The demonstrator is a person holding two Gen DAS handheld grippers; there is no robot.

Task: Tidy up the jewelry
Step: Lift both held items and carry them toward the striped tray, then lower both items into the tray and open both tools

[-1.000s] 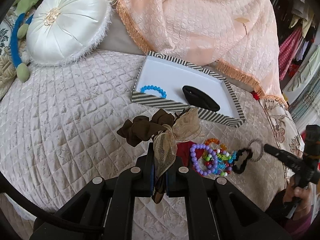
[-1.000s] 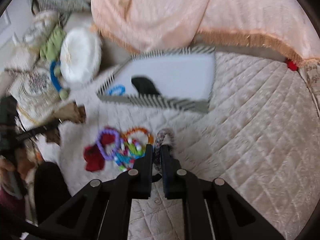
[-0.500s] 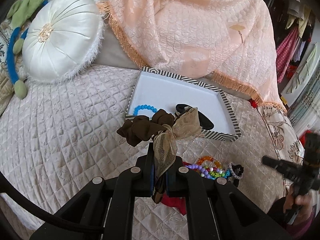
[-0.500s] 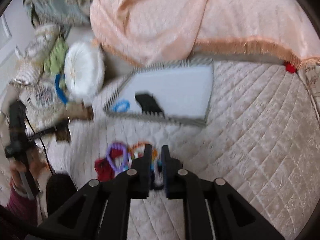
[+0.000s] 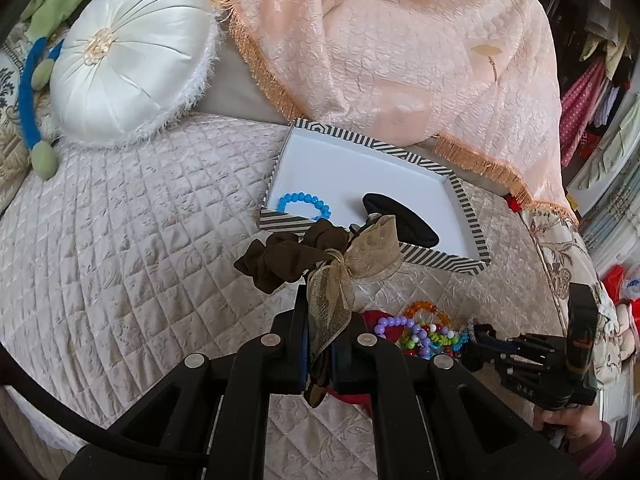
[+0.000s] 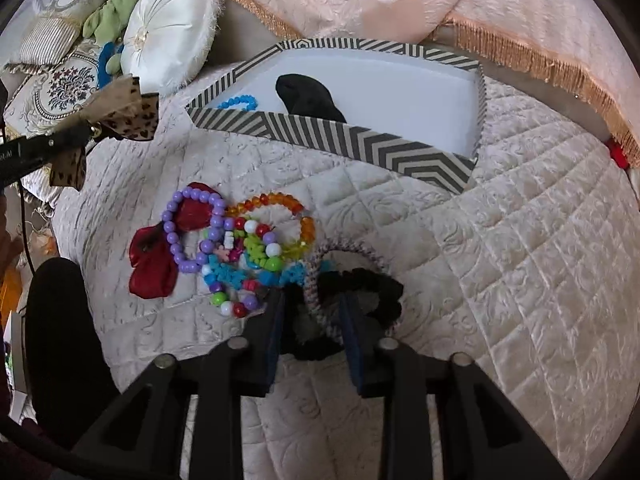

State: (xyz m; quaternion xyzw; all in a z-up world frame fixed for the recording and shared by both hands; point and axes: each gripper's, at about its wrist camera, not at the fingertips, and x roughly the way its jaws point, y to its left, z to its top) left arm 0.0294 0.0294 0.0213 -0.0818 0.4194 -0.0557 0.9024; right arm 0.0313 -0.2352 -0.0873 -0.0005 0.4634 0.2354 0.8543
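Note:
My left gripper [image 5: 320, 316] is shut on a brown scrunchie with a gold mesh bow [image 5: 320, 260], held above the bedspread in front of the striped box [image 5: 440, 260]. The box holds a blue bead bracelet [image 5: 306, 204] and a black hair piece [image 5: 400, 220]. My right gripper [image 6: 316, 304] is open, low over the pile, its fingers straddling a speckled hair tie [image 6: 320, 280] and a black scrunchie [image 6: 368, 292]. Beside them lie purple [image 6: 196, 232], orange [image 6: 276, 212] and multicoloured bead bracelets [image 6: 240, 276] and a red cloth piece [image 6: 156, 256].
A round white cushion [image 5: 128, 56] and a peach fringed blanket [image 5: 392, 48] lie behind the box. Patterned pillows [image 6: 60, 80] sit at the far left. The quilted bedspread [image 6: 520, 280] stretches to the right. The right gripper shows in the left wrist view [image 5: 480, 340].
My right gripper has dropped down to the pile and opened around the hair ties. My left gripper has kept its hold on the bow scrunchie and moved back a little from the box.

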